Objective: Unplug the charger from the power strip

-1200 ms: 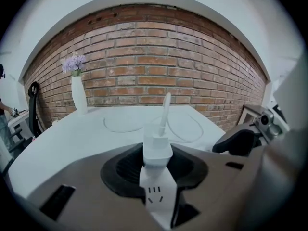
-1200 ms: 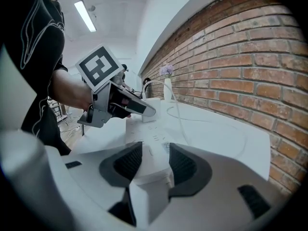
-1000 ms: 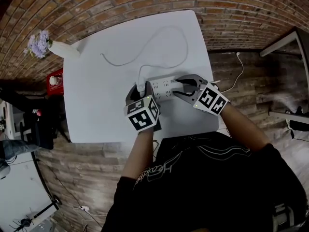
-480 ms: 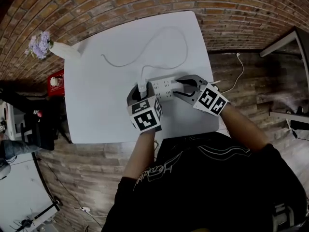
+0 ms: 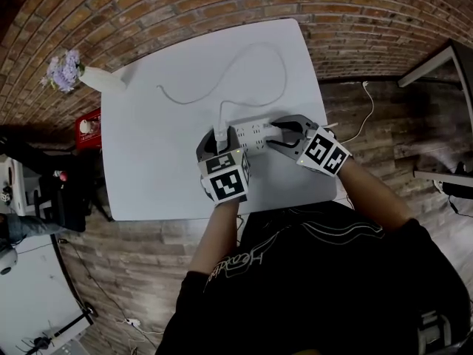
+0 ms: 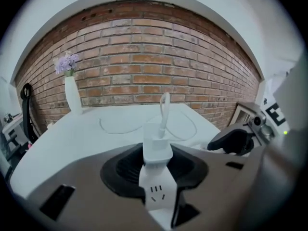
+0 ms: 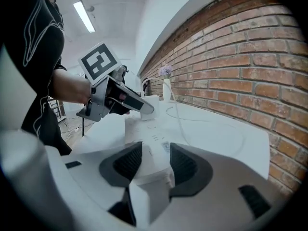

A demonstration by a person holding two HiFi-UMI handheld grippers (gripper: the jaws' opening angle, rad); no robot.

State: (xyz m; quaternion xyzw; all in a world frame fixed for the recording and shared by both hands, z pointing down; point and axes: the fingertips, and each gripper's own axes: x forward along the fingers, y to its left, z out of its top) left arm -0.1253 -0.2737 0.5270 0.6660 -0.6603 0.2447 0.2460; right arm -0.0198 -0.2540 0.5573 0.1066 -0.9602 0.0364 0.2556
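l gripper (image 6: 157, 163) clamps charger (image 6: 158, 141), r gripper (image 7: 156, 157) strip (image 7: 143, 129); shirt print (image 5: 238, 260) illegible

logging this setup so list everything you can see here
table: one, white, by the brick wall
power strip: one, white, on the table's near side
charger: one, white, plugged into the power strip's left end
cable: one, white, looping from the charger across the table
vase: one, white, holding purple flowers, at the table's far left corner
left gripper: one, grey with black pads, shut on the charger
right gripper: one, grey with black pads, shut on the power strip's right end
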